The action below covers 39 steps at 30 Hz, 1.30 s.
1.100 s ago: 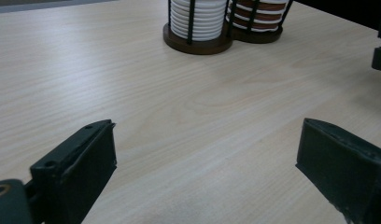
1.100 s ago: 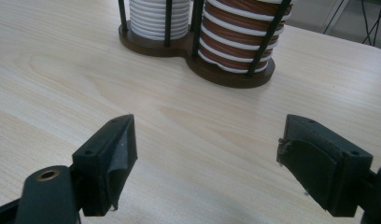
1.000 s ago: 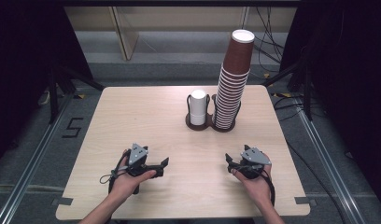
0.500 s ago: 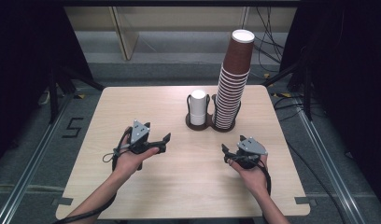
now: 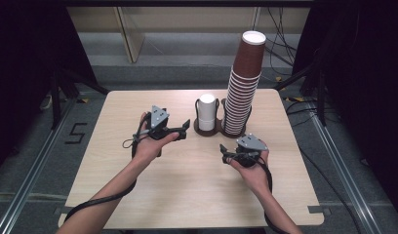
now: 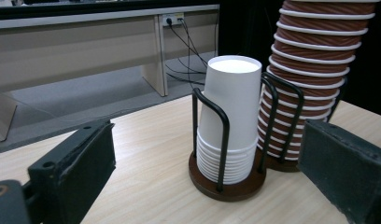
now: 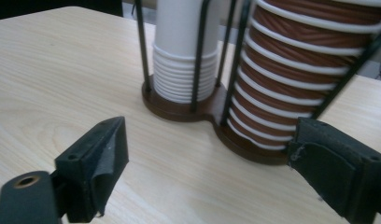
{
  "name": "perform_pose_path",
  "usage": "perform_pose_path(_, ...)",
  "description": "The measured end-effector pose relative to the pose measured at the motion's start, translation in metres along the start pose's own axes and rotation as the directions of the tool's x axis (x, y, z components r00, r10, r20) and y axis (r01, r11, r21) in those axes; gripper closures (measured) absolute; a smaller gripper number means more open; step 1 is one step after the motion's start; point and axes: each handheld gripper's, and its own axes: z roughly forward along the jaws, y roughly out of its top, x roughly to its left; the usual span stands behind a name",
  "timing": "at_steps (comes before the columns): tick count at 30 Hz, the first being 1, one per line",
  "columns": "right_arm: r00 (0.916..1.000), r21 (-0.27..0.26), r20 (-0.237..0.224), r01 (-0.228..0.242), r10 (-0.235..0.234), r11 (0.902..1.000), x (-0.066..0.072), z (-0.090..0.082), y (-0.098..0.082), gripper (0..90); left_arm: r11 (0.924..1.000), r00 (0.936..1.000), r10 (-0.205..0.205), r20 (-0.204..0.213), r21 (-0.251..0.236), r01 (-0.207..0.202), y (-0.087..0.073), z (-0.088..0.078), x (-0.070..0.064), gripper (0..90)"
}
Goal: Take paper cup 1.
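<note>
A dark wire holder (image 5: 207,130) stands at the table's far middle. Its left well carries a short stack of white paper cups (image 5: 206,110), its right well a tall leaning stack of brown cups (image 5: 243,85). My left gripper (image 5: 184,129) is open and empty, held just left of the holder with its jaws pointing at it. In the left gripper view the white cups (image 6: 230,102) stand between the wide jaws, farther off. My right gripper (image 5: 224,153) is open and empty, in front of the brown stack (image 7: 296,70) and white cups (image 7: 184,51).
The light wooden table (image 5: 187,195) has bare room in front and to both sides. Beyond its far edge lie a grey floor, cables (image 5: 280,48) and a pale cabinet (image 5: 133,34). Dark stands flank the table.
Both grippers have moved forward from the table's near part toward the cup holder. The left one rose and came close to the holder's left side.
</note>
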Motion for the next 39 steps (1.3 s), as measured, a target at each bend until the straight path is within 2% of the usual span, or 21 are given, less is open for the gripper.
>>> perform_pose_path(5, 0.9991, -0.007, -0.03, 0.028, -0.028, 0.9996, 0.01, 0.011, 0.009, 4.9, 0.9999, 1.0, 0.004, 0.001, 0.015, -0.004, 0.002, 0.014, -0.002, 3.0)
perform_pose_path(6, 0.9991, 0.013, -0.043, -0.001, 0.001, 0.9999, 0.014, 0.012, 0.01, 4.5, 0.9999, 1.0, 0.0, 0.0, 0.015, 0.0, 0.003, 0.017, -0.003, 3.0)
perform_pose_path(7, 0.9991, 0.013, -0.043, -0.001, 0.001, 0.9999, 0.014, 0.012, 0.01, 4.5, 0.9999, 1.0, 0.0, 0.001, 0.016, 0.0, 0.003, 0.019, -0.003, 3.0)
perform_pose_path(8, 0.9989, -0.007, -0.04, 0.024, -0.024, 0.9997, 0.016, 0.018, 0.013, 4.7, 0.9998, 1.0, 0.003, 0.007, 0.018, -0.003, 0.006, 0.026, -0.005, 3.2)
perform_pose_path(10, 0.9987, -0.003, -0.045, 0.021, -0.021, 0.9998, 0.017, 0.02, 0.014, 5.2, 0.9998, 1.0, 0.007, 0.006, 0.016, -0.007, 0.008, 0.028, -0.006, 3.4)
perform_pose_path(11, 0.9994, -0.024, -0.034, 0.009, -0.01, 0.9997, 0.02, 0.027, 0.016, 7.8, 0.9999, 0.9999, 0.007, 0.008, 0.015, -0.007, 0.011, 0.031, -0.007, 3.8)
perform_pose_path(13, 0.9992, -0.018, -0.035, -0.019, 0.019, 0.9996, 0.021, 0.031, 0.018, 13.8, 1.0, 0.9999, 0.002, 0.015, 0.007, -0.002, 0.016, 0.036, -0.008, 4.3)
perform_pose_path(14, 0.999, -0.036, -0.037, -0.028, 0.026, 0.999, 0.021, 0.035, 0.019, 16.5, 1.0, 0.9999, 0.002, 0.016, 0.006, -0.002, 0.018, 0.038, -0.009, 4.6)
perform_pose_path(15, 0.9983, -0.025, -0.041, -0.042, 0.041, 0.9988, 0.021, 0.037, 0.021, 16.6, 1.0, 0.9998, 0.004, 0.019, 0.002, -0.004, 0.02, 0.041, -0.01, 4.7)
perform_pose_path(17, 0.998, -0.043, -0.033, -0.055, 0.053, 0.9976, 0.022, 0.044, 0.022, 17.7, 0.9999, 0.9998, 0.01, 0.02, -0.001, -0.01, 0.024, 0.045, -0.012, 5.2)
perform_pose_path(21, 0.9961, -0.036, -0.032, -0.083, 0.082, 0.9959, 0.022, 0.052, 0.026, 19.1, 1.0, 0.9998, -0.004, 0.02, 0.008, 0.003, 0.029, 0.054, -0.014, 5.2)
perform_pose_path(23, 0.9943, -0.028, -0.048, -0.096, 0.095, 0.995, 0.023, 0.06, 0.029, 19.6, 0.9999, 0.9997, 0.007, 0.024, 0.014, -0.007, 0.033, 0.062, -0.017, 5.3)
perform_pose_path(25, 0.9955, -0.038, -0.035, -0.089, 0.088, 0.9953, 0.024, 0.066, 0.031, 20.5, 0.9998, 0.9996, 0.008, 0.028, 0.016, -0.009, 0.036, 0.066, -0.018, 5.7)
perform_pose_path(27, 0.9938, -0.031, -0.049, -0.101, 0.1, 0.9944, 0.024, 0.071, 0.034, 22.2, 0.9998, 0.9994, -0.001, 0.035, 0.019, 0.001, 0.038, 0.07, -0.019, 6.5)
perform_pose_path(28, 0.9937, -0.029, -0.051, -0.101, 0.099, 0.9945, 0.023, 0.073, 0.035, 22.7, 0.9998, 0.9994, -0.008, 0.035, 0.018, 0.007, 0.039, 0.072, -0.02, 6.6)
perform_pose_path(29, 0.9901, -0.014, -0.069, -0.123, 0.122, 0.9923, 0.023, 0.075, 0.036, 23.2, 0.9998, 0.9994, -0.006, 0.035, 0.019, 0.005, 0.04, 0.074, -0.021, 6.7)
perform_pose_path(32, 0.9906, -0.001, -0.066, -0.121, 0.12, 0.9927, 0.021, 0.083, 0.037, 24.7, 0.9997, 0.9994, -0.001, 0.035, 0.026, 0.0, 0.04, 0.077, -0.022, 7.1)
perform_pose_path(35, 0.9859, 0.013, -0.057, -0.157, 0.158, 0.9875, 0.02, 0.088, 0.039, 24.9, 0.9995, 0.9994, -0.004, 0.034, 0.033, 0.003, 0.04, 0.083, -0.024, 7.3)
perform_pose_path(37, 0.9886, 0.013, -0.064, -0.136, 0.136, 0.9906, 0.017, 0.091, 0.039, 25.1, 0.9994, 0.9994, -0.007, 0.033, 0.035, 0.006, 0.04, 0.084, -0.024, 7.6)
perform_pose_path(38, 0.9845, 0.03, -0.06, -0.163, 0.164, 0.9862, 0.017, 0.091, 0.04, 25.0, 0.9992, 0.9996, -0.006, 0.027, 0.04, 0.005, 0.04, 0.087, -0.024, 7.7)
perform_pose_path(39, 0.9847, 0.02, -0.06, -0.163, 0.164, 0.9865, 0.017, 0.093, 0.039, 25.1, 0.9992, 0.9996, -0.006, 0.027, 0.04, 0.005, 0.04, 0.087, -0.024, 7.9)
